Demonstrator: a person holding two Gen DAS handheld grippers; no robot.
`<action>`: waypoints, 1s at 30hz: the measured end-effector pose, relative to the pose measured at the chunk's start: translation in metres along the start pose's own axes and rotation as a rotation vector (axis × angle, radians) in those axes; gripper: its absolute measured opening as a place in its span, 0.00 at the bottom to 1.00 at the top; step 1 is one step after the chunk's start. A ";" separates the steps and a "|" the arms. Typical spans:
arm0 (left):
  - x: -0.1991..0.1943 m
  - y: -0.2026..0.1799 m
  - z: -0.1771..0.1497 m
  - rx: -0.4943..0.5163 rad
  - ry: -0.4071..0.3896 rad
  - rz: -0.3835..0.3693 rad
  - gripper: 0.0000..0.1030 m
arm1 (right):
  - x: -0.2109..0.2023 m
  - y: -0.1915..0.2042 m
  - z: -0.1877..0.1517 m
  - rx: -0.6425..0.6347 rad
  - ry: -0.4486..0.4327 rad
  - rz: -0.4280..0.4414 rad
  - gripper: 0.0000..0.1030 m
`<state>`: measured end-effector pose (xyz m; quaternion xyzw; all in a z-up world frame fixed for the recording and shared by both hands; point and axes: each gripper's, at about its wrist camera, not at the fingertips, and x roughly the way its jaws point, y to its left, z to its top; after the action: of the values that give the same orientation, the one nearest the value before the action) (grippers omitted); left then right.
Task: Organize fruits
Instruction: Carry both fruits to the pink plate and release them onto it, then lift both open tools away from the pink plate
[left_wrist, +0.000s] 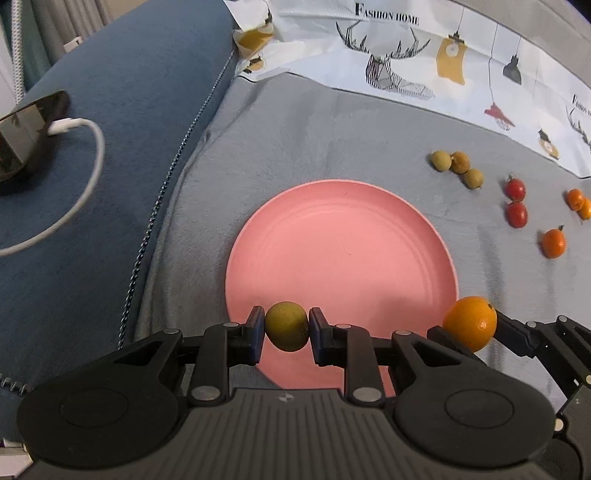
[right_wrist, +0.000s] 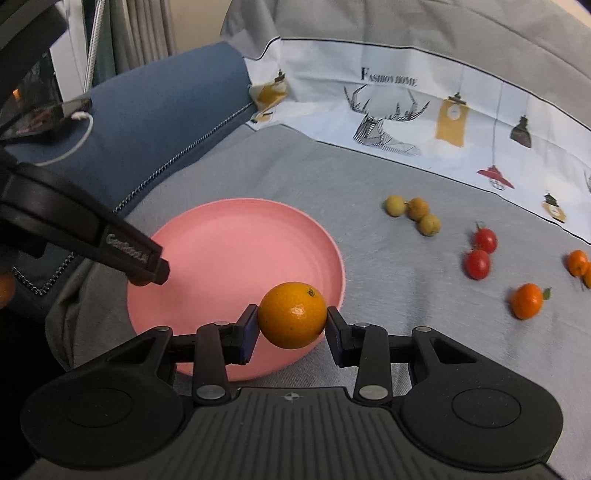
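Observation:
My left gripper (left_wrist: 286, 329) is shut on a small olive-green fruit (left_wrist: 286, 325), held over the near edge of the empty pink plate (left_wrist: 343, 240). My right gripper (right_wrist: 291, 323) is shut on an orange fruit (right_wrist: 292, 319), held over the plate's (right_wrist: 236, 254) near right rim. That orange fruit (left_wrist: 470, 322) also shows at the right of the left wrist view. The left gripper's black finger (right_wrist: 140, 258) reaches over the plate's left side in the right wrist view.
On the grey cloth (right_wrist: 388, 295) right of the plate lie three yellow-green fruits (right_wrist: 413, 214), two red tomatoes (right_wrist: 480, 254) and small oranges (right_wrist: 526, 301). A printed white cloth (right_wrist: 406, 110) lies behind. A phone on a white cable (left_wrist: 26, 136) rests on the blue cushion (left_wrist: 129, 110) at left.

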<state>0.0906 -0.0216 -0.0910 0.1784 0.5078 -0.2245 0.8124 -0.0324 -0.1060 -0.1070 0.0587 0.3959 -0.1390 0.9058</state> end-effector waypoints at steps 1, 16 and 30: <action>0.004 0.000 0.001 0.001 0.004 0.002 0.27 | 0.003 0.001 0.000 -0.005 0.005 0.002 0.39; -0.009 0.009 -0.001 0.024 -0.047 0.037 1.00 | -0.010 0.004 0.011 0.020 -0.029 0.030 0.85; -0.113 0.020 -0.093 -0.049 -0.103 0.059 1.00 | -0.131 0.006 -0.030 0.073 -0.091 -0.039 0.94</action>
<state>-0.0111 0.0638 -0.0262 0.1616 0.4653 -0.1971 0.8477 -0.1367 -0.0670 -0.0313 0.0778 0.3502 -0.1735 0.9172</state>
